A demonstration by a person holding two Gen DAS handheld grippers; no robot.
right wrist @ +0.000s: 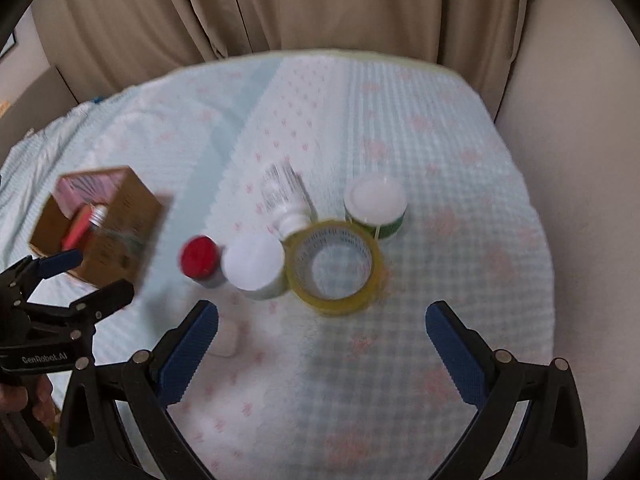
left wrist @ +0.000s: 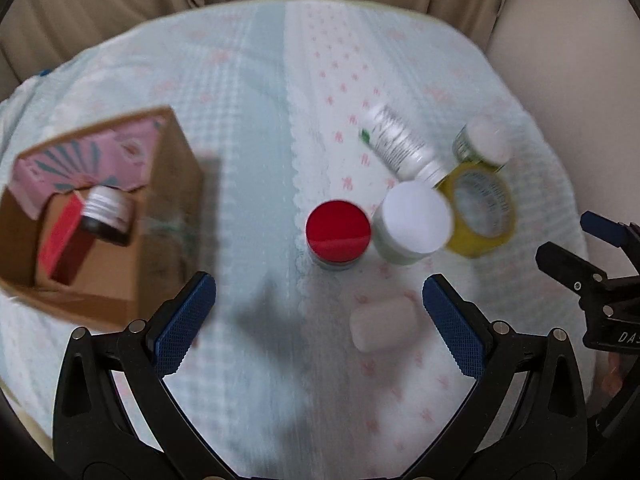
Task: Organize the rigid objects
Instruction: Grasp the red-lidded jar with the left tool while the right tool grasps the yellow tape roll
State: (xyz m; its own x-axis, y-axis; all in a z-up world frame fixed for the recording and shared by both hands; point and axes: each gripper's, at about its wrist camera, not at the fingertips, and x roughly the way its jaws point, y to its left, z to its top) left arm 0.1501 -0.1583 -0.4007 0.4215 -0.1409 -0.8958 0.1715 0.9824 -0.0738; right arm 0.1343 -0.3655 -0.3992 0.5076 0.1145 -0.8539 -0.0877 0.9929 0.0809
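Note:
My left gripper (left wrist: 318, 300) hovers open and empty over the cloth-covered table (left wrist: 260, 100). Just ahead of it stand a red-lidded jar (left wrist: 338, 230) and a white-lidded jar (left wrist: 416, 222). A white block (left wrist: 384, 328) lies near its right finger. My right gripper (right wrist: 322, 316) is open too, holding nothing, with a yellow tape roll (right wrist: 334, 266) right in front. Behind the tape lie a white bottle (right wrist: 284, 196) on its side and a green jar (right wrist: 376, 208) with a white lid. A cardboard box (left wrist: 100, 208) at left holds a dark bottle (left wrist: 106, 216) with a silver cap.
A red carton (left wrist: 60, 236) stands inside the box beside the bottle. Beige curtains (right wrist: 280, 4) hang behind the table. The cloth's far half is bare. A hand (right wrist: 36, 396) grips the left gripper's handle at lower left in the right wrist view.

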